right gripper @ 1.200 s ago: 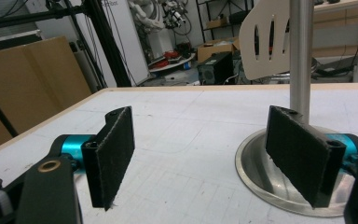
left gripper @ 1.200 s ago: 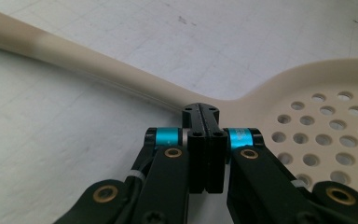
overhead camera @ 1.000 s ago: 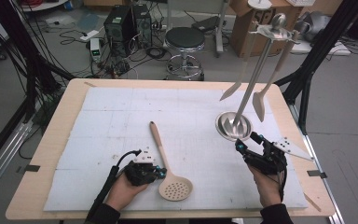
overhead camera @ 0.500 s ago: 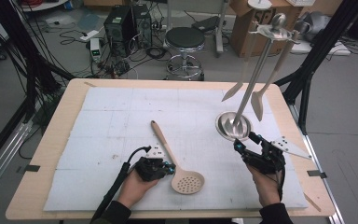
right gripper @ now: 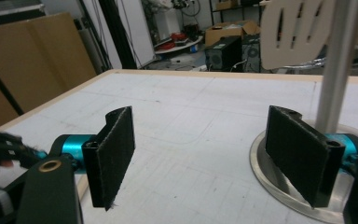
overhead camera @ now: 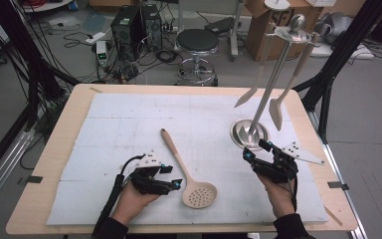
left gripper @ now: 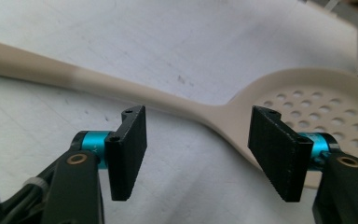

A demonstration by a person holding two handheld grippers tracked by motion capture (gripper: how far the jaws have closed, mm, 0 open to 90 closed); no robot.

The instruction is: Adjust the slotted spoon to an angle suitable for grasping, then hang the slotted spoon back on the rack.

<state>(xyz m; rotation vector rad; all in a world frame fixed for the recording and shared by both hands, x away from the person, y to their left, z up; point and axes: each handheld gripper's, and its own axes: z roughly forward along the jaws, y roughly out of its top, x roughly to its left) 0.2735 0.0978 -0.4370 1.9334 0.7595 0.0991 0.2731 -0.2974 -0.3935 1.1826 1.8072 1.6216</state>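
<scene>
A beige perforated spoon lies on the white mat, handle pointing away, head nearest me. My left gripper is open just left of the spoon's neck. In the left gripper view the jaws of the left gripper stand wide apart, with the spoon's neck running across just beyond them. My right gripper is open, close in front of the metal utensil stand's round base. In the right gripper view the right gripper holds nothing, and the base lies by its right jaw.
The stand's pole rises at the right of the mat, with two beige spatulas hanging from its top. A slotted spatula hangs beside the pole. Beyond the wooden table are a stool and cables.
The left gripper has moved right up to the spoon, and the spoon's head has swung to the right. The right gripper has stayed by the stand's base.
</scene>
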